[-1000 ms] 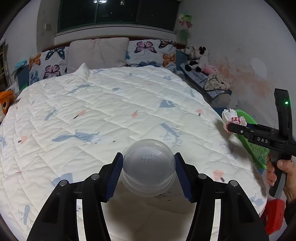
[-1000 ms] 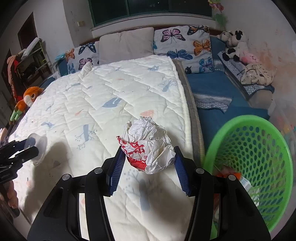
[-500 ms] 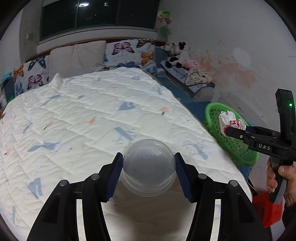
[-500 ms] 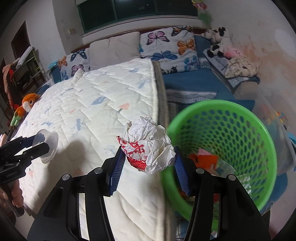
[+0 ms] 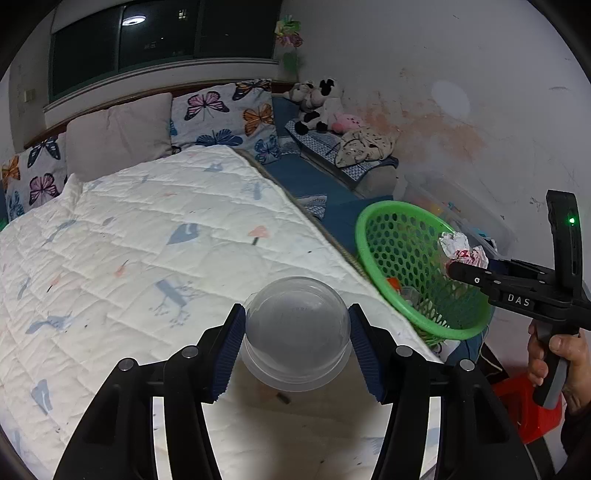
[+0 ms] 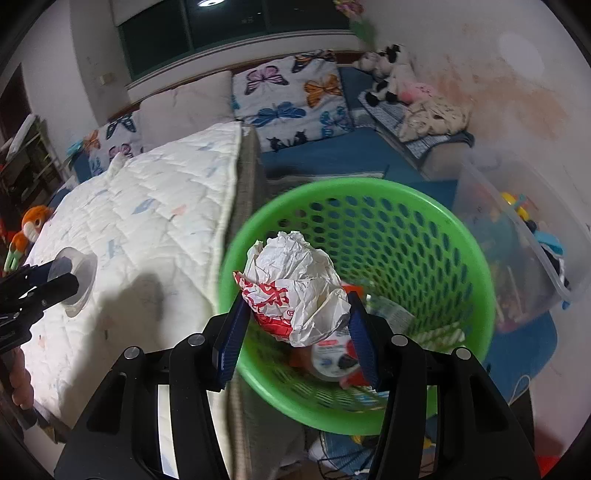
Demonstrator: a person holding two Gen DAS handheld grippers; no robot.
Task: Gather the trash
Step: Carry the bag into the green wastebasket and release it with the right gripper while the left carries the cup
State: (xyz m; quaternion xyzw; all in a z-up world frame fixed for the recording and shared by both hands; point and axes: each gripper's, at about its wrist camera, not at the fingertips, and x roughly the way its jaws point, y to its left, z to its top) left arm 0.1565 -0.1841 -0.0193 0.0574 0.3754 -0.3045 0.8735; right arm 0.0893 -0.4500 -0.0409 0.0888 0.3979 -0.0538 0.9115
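Crumpled wrapper (image 6: 295,284) clamped in right hand-held gripper (image 6: 295,332) above green basket (image 6: 476,258), clear dome lid (image 5: 297,332) pinched in left hand-held gripper (image 5: 297,345) beside basket, "DAS" label.

Bed with white quilted cover (image 5: 155,236), butterfly-print pillows (image 5: 225,114) plus a plain one (image 5: 118,136) at the headboard. Plush cow (image 5: 317,103) on the blue side bench. Clear storage bin (image 6: 517,236) by the stained wall. Orange plush toy (image 6: 31,225) far left. Dark window (image 5: 147,33).
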